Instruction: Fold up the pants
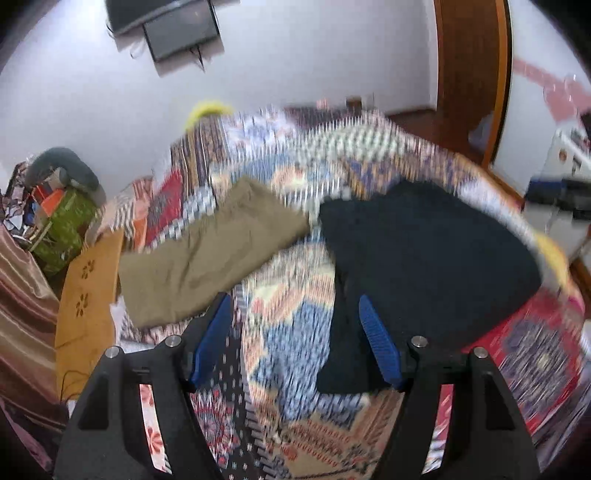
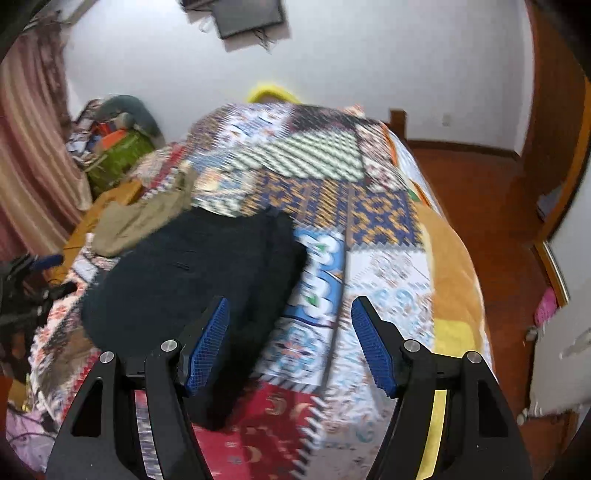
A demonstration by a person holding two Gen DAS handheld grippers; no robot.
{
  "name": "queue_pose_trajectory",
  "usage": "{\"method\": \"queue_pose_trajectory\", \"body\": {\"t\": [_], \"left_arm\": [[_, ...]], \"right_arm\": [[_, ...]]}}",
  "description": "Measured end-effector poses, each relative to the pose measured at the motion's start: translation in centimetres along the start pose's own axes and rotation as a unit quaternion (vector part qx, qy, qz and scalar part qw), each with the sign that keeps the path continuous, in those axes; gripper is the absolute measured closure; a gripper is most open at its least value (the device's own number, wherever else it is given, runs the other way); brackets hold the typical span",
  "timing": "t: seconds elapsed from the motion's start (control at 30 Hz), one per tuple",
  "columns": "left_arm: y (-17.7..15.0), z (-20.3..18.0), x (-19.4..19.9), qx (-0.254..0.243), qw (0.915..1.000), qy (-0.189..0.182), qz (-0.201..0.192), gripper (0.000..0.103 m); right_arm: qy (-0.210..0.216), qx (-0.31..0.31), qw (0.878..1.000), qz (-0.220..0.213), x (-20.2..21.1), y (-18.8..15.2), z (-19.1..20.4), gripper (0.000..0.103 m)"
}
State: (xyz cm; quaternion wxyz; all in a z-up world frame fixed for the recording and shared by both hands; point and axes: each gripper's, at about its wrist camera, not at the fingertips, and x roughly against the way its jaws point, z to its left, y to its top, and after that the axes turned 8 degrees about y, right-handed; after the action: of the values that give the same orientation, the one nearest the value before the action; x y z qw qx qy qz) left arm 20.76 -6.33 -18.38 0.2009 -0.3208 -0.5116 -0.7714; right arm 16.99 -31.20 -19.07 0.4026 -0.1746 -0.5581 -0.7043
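Dark navy pants [image 1: 424, 258] lie bunched on a patchwork bedspread [image 1: 288, 317]; they also show in the right wrist view [image 2: 192, 273]. Olive-khaki pants [image 1: 207, 251] lie folded to their left, also visible in the right wrist view [image 2: 144, 218]. My left gripper [image 1: 295, 314] is open and empty above the bed, its right finger over the navy pants' edge. My right gripper [image 2: 290, 314] is open and empty, its left finger over the navy pants. The left gripper's blue-tipped fingers [image 2: 44, 262] show at the left edge of the right wrist view. Both views are motion-blurred.
The bed's right edge [image 2: 465, 266] drops to a wooden floor [image 2: 491, 206]. An orange wooden stool [image 1: 88, 295] stands left of the bed, with a green bag and clutter [image 1: 62, 229] and a curtain [image 2: 26, 155] behind. A monitor [image 2: 251, 14] hangs on the wall.
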Motion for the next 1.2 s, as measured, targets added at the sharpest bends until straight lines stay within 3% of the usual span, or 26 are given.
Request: {"method": "queue_pose_trajectory", "body": {"t": [0.1, 0.2, 0.27, 0.4, 0.53, 0.63, 0.97, 1.13, 1.2], "left_arm": [[1.9, -0.7, 0.8, 0.019, 0.9992, -0.025, -0.026, 0.033], [2.8, -2.4, 0.0, 0.027, 0.9976, -0.059, -0.023, 0.033], [2.9, -3.8, -1.2, 0.027, 0.9961, -0.084, -0.006, 0.034], [1.8, -6.5, -5.2, 0.023, 0.9895, -0.131, 0.058, 0.051], [0.0, -7.6, -7.6, 0.012, 0.9874, -0.128, 0.093, 0.051], [-1.1, -7.9, -7.5, 0.003, 0.9888, -0.125, 0.082, 0.051], [-1.2, -6.4, -5.2, 0.006, 0.9899, -0.123, 0.07, 0.051], [-0.1, -3.8, -3.8, 0.01, 0.9946, -0.093, 0.045, 0.05], [0.5, -2.5, -4.2, 0.02, 0.9953, -0.083, 0.046, 0.044]], "right_arm": [[0.027, 0.016, 0.999, -0.011, -0.1, 0.6, 2.0, 0.038], [0.05, 0.03, 0.998, -0.008, -1.2, 0.9, 3.8, 0.038], [0.064, 0.039, 0.997, 0.001, -2.3, 0.7, 4.9, 0.038], [0.094, 0.045, 0.994, 0.042, -4.9, -0.7, 6.1, 0.038], [0.094, 0.047, 0.991, 0.081, -7.2, -2.6, 6.0, 0.039], [0.101, 0.037, 0.99, 0.086, -7.5, -3.4, 5.3, 0.039], [0.095, 0.027, 0.992, 0.076, -5.0, -3.9, 4.4, 0.038], [0.055, 0.021, 0.997, 0.058, -3.0, -3.0, 3.0, 0.038], [0.042, 0.011, 0.998, 0.047, -2.5, -2.4, 2.1, 0.038]]}}
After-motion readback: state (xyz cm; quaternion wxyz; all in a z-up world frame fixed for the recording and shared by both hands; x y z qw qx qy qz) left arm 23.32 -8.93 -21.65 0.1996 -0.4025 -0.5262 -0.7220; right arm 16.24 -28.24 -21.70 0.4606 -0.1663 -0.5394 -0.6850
